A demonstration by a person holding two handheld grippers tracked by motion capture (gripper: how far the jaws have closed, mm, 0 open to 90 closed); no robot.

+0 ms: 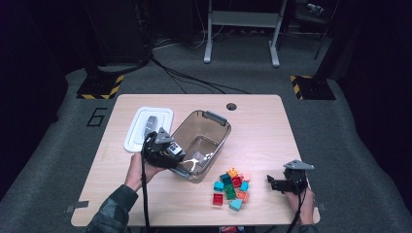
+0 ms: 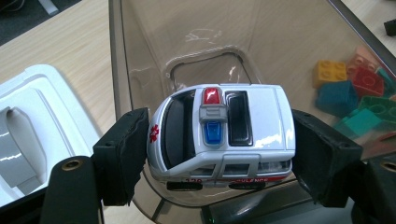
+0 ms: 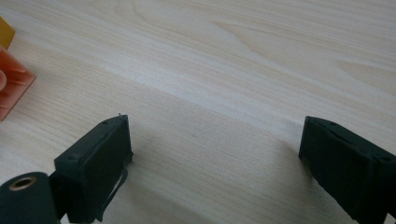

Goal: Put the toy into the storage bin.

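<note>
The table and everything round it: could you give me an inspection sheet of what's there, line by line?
Surface: pale wooden table with a round hole near its far edge.
Job's things: toy ambulance held over the near rim of a clear brown bin, which looks empty.
Clutter: white lid left of the bin; pile of coloured bricks right of it.
Grippers: left gripper shut on the ambulance; right gripper open over bare wood, holding nothing.
Cables: one trails from each gripper toward the person; more lie on the floor beyond the table.
Surroundings: grey carpet, a white metal stand, yellow-black striped plates, a "6" marked on the floor.
</note>
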